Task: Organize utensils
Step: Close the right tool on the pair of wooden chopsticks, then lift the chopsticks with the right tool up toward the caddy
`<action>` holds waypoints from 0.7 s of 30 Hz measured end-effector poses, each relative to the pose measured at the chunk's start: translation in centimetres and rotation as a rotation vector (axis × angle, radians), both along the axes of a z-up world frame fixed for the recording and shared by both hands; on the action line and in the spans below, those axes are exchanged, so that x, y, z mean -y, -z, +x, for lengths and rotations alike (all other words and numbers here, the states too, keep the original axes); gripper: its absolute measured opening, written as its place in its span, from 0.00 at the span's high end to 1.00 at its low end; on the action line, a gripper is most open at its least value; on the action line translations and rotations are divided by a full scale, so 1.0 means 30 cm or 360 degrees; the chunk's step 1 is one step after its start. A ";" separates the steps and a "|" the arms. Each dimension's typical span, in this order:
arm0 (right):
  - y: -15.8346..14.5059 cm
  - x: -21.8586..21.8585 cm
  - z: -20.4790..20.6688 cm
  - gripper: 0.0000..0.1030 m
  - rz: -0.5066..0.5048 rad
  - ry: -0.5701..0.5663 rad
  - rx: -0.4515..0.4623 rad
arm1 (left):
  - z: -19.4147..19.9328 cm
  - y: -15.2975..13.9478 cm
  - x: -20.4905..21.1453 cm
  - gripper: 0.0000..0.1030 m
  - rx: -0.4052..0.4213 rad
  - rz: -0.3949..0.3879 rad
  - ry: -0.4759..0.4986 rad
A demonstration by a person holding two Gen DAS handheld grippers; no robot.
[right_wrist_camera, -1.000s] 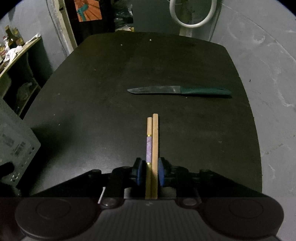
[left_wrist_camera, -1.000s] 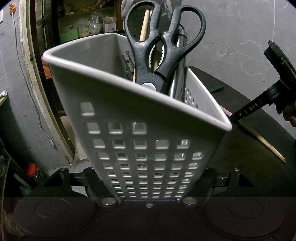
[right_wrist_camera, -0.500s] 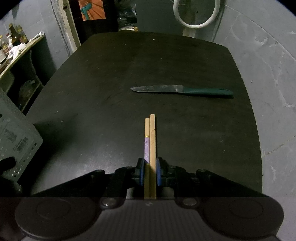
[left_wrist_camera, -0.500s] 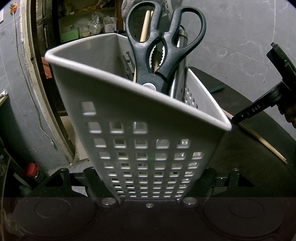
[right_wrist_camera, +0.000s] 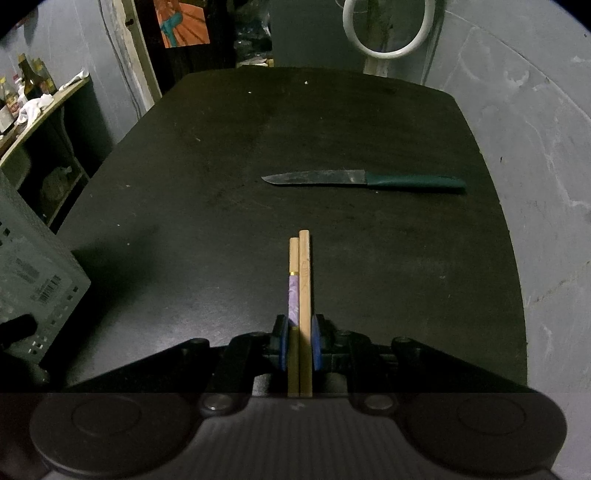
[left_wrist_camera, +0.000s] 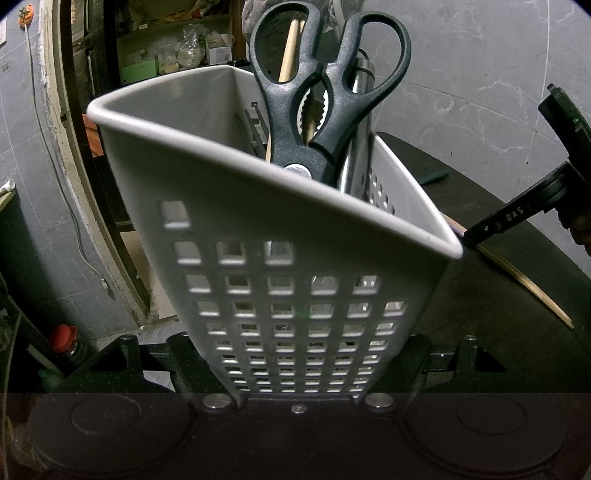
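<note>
My left gripper (left_wrist_camera: 299, 365) is shut on the base of a white perforated utensil holder (left_wrist_camera: 280, 280), which it holds tilted. Black scissors (left_wrist_camera: 325, 92), a wooden stick and a metal utensil (left_wrist_camera: 360, 140) stand inside it. In the right wrist view my right gripper (right_wrist_camera: 299, 343) is shut on a pair of wooden chopsticks (right_wrist_camera: 301, 280), one with a purple band, pointing forward over the black table (right_wrist_camera: 207, 206). A green-handled knife (right_wrist_camera: 364, 181) lies crosswise beyond them. The holder (right_wrist_camera: 33, 273) shows at the left edge. The left wrist view shows the right gripper's finger (left_wrist_camera: 517, 218) and the chopsticks (left_wrist_camera: 524, 284).
A shelf with bottles (right_wrist_camera: 29, 92) stands left of the table. A white ring-shaped object (right_wrist_camera: 388, 29) is behind the table's far edge. A red-capped bottle (left_wrist_camera: 64, 336) sits on the floor at lower left. Grey walls lie to the right.
The right gripper's blue pads have closed in on the two chopsticks, pressing them together. The left gripper and the holder have kept still.
</note>
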State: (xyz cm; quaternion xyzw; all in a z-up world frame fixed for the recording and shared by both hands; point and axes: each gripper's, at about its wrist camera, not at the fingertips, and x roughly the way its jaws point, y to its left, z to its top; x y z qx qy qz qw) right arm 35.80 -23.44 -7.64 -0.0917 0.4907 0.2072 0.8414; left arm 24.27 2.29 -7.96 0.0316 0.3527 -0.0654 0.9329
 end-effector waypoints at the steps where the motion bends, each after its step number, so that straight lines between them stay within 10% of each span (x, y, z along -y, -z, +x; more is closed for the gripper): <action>1: -0.002 0.001 -0.003 0.86 0.0003 0.0000 0.0012 | 0.000 0.000 0.000 0.26 0.0000 0.0000 0.0000; 21: -0.062 0.075 -0.078 0.86 0.0304 0.0034 0.0198 | 0.003 0.003 0.000 0.26 -0.0007 -0.0002 0.0000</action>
